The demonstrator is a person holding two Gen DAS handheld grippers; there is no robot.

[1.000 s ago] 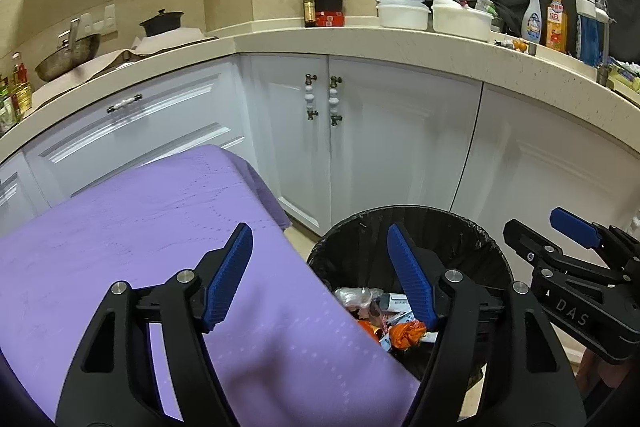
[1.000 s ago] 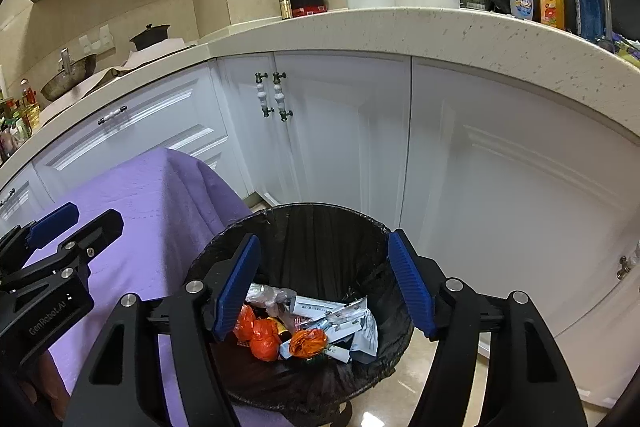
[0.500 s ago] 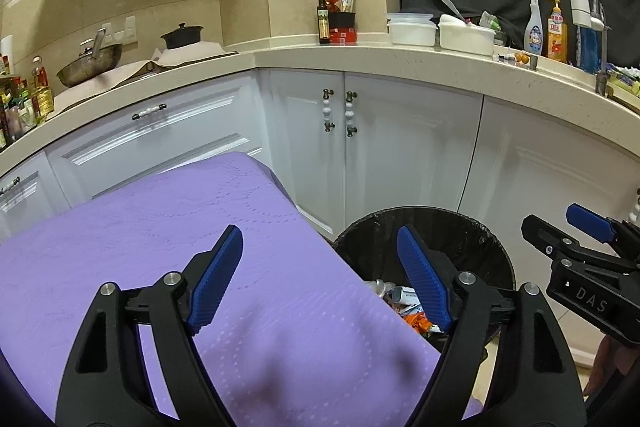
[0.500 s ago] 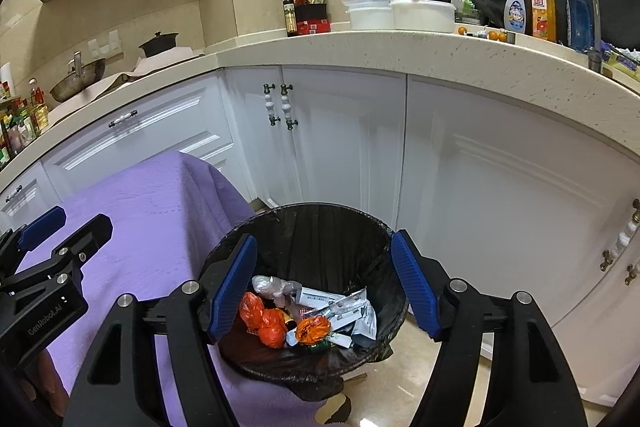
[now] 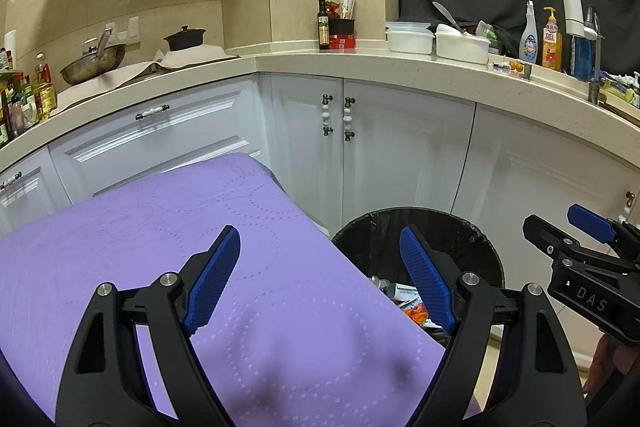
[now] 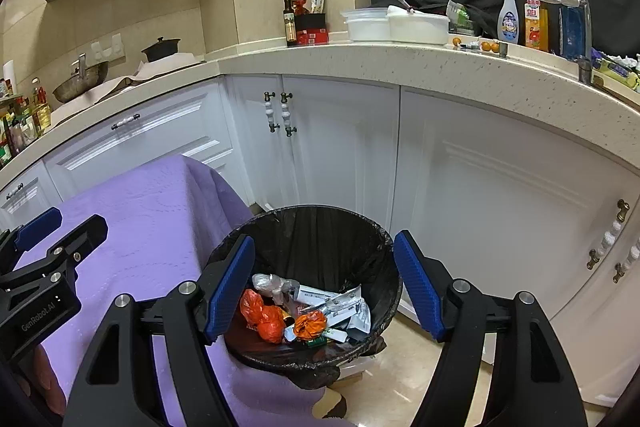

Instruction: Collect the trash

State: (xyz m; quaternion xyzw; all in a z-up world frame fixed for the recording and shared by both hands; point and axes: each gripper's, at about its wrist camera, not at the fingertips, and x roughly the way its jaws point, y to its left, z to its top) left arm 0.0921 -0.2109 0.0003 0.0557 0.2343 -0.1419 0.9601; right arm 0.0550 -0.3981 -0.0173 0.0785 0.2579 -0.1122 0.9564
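there are two claws, the left claw and the right claw, and each one has two blue pads. one black trash bin stands beside one purple cloth, and inside the bin i count three orange bags among white wrappers too mixed to count. on the tabletop there are two white containers, one dark bottle, one spray bottle, one yellow soap bottle, one wok and one black pot, with two small orange fruits near the bottles.
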